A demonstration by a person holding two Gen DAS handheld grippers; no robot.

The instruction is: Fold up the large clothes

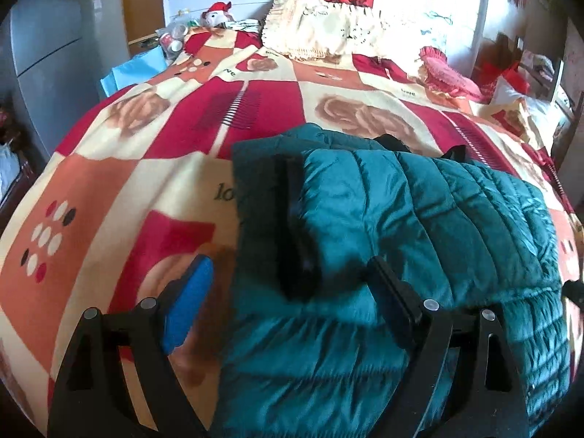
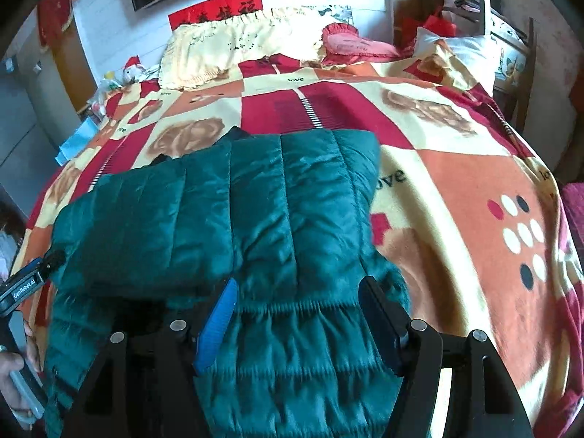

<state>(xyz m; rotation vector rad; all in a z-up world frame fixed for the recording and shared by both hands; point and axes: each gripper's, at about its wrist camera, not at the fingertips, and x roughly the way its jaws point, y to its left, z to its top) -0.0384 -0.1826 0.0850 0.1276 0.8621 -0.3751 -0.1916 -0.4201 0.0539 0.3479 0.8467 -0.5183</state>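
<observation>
Left wrist view shows a teal quilted jacket (image 1: 419, 226) lying folded on the bed (image 1: 109, 182), which is covered by a red, orange and cream patterned blanket. The left claw (image 1: 288, 292) hangs above the jacket's left edge, its jaws apart with nothing pinched. Right wrist view shows the right claw (image 2: 295, 310) over the jacket's (image 2: 237, 211) near gathered hem, jaws apart and gripping nothing. A cream pillow (image 2: 233, 47) sits at the far end.

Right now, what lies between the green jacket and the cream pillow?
Only bare patterned blanket separates the green jacket from the cream pillow; the right wrist view shows it.
</observation>
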